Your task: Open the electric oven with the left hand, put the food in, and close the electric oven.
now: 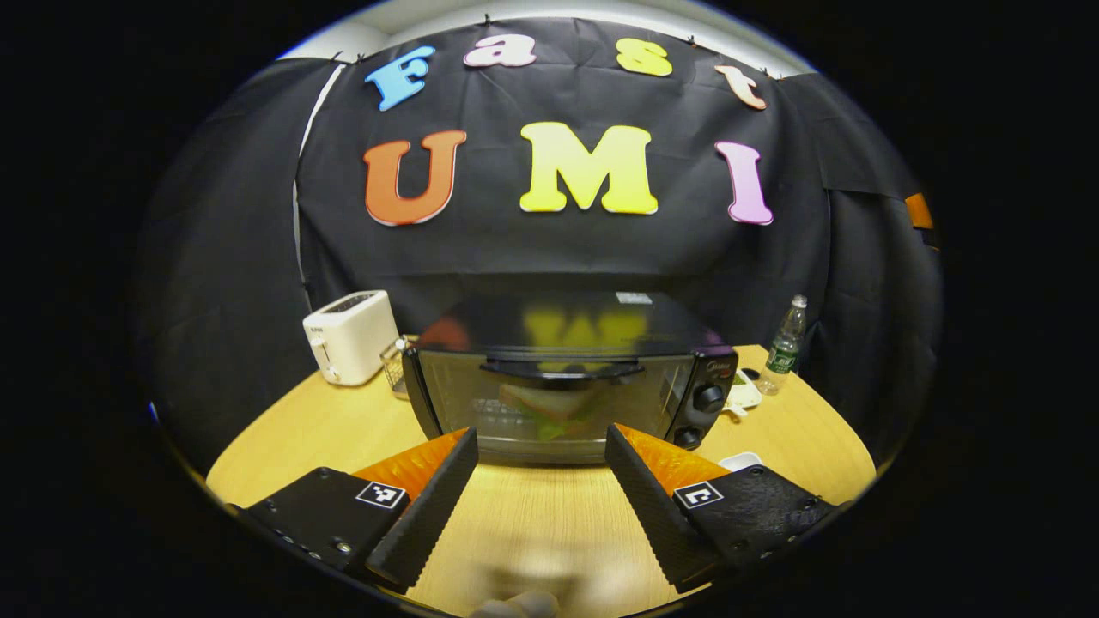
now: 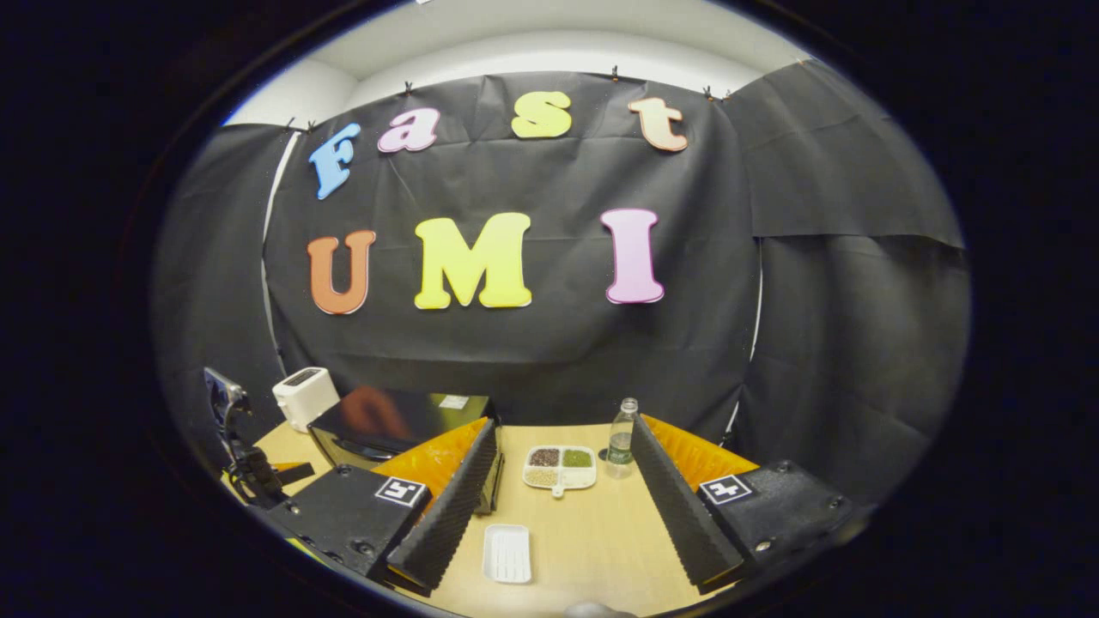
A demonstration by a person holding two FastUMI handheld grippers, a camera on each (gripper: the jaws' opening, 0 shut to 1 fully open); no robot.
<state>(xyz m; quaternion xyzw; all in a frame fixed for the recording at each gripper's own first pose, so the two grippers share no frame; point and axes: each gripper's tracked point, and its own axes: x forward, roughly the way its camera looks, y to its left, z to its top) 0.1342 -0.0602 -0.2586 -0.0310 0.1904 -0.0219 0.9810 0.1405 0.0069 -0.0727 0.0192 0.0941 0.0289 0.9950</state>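
On the table [image 1: 532,515], dead centre: one electric oven [image 1: 567,378], door shut, food [image 1: 549,408] visible behind the glass, two knobs [image 1: 700,416] on its right panel. Left tongs [image 1: 541,451] just before the door, apart, holding nothing. One white toaster [image 1: 350,336] left of the oven. One water bottle [image 2: 622,439], one divided dish [image 2: 560,468], one white tray [image 2: 506,554] lie between the right tongs [image 2: 562,468], also apart, empty.
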